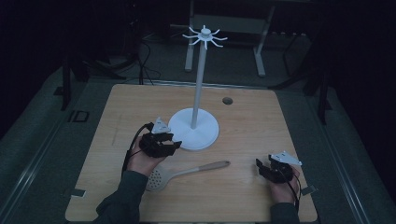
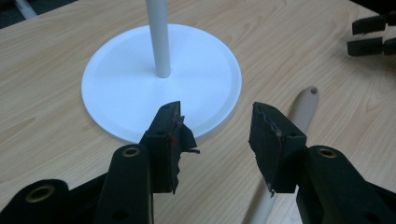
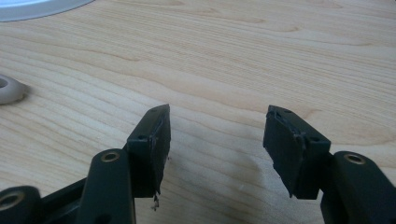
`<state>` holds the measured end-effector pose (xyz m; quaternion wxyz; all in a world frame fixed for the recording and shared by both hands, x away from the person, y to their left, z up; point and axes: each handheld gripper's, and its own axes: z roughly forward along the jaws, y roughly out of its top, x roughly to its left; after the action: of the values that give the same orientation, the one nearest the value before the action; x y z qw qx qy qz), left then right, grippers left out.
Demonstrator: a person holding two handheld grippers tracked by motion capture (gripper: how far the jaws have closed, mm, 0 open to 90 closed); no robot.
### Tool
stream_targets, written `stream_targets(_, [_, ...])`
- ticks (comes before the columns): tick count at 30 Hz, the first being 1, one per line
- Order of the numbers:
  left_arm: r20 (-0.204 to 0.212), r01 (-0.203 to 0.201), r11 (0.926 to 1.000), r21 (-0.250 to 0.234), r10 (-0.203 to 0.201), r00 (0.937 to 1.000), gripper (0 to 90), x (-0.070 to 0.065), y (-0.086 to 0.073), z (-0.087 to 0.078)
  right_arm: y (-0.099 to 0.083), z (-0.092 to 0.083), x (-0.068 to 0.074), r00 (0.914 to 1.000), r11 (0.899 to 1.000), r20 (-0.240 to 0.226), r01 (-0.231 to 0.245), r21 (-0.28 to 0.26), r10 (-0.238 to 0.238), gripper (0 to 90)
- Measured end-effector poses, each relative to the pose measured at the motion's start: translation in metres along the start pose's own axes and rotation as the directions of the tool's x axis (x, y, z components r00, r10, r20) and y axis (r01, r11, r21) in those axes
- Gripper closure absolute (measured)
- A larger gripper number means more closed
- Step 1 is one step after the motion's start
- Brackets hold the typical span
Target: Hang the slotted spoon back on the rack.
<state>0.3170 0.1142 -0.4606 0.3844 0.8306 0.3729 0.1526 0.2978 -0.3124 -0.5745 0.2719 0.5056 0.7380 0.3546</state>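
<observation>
Looking down from the high view, the slotted spoon lies flat on the wooden table, near the front edge, its perforated head by the person's left sleeve and its handle running right and a little away, the tip pointing toward the right gripper. The left gripper hovers just behind the spoon, right beside the round base of the white hook stand, which rises tall mid-table and blocks the way forward. The right gripper sits well apart at the front right corner, bare wood between it and the handle tip. A small dark hole marks the far side; wide open tabletop lies left and right of the stand.

Over to the left gripper view: the left gripper has its jaws spread wide, nothing between the pads. The stand's base sits just ahead, its pole upright. The spoon's handle slants past the right-hand jaw, beneath it, its tip ahead.

In the right gripper view, the right gripper is wide open too, empty over bare wood. The handle's looped end peeks in at the left edge, the stand's base at the top corner.
</observation>
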Motion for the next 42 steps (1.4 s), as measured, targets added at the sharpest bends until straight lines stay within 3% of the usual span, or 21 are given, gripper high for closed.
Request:
stream_targets(14, [0.013,-0.029,0.999,0.033,0.029,0.9995,52.8,-0.002,0.009,0.009,0.0,0.0,0.0,1.0,1.0,-0.004,0.005,0.002,-0.005,40.7])
stream_targets(24, [0.053,-0.058,0.9969,0.054,0.055,0.997,53.3,-0.004,0.018,0.014,0.0,0.0,0.001,0.9999,1.0,-0.003,0.012,0.003,-0.012,41.8])
stream_targets(42, [0.095,-0.14,0.9817,0.129,0.128,0.9872,54.4,-0.015,0.029,0.029,0.001,0.001,0.001,0.9998,1.0,-0.006,0.021,0.0,-0.021,41.7])
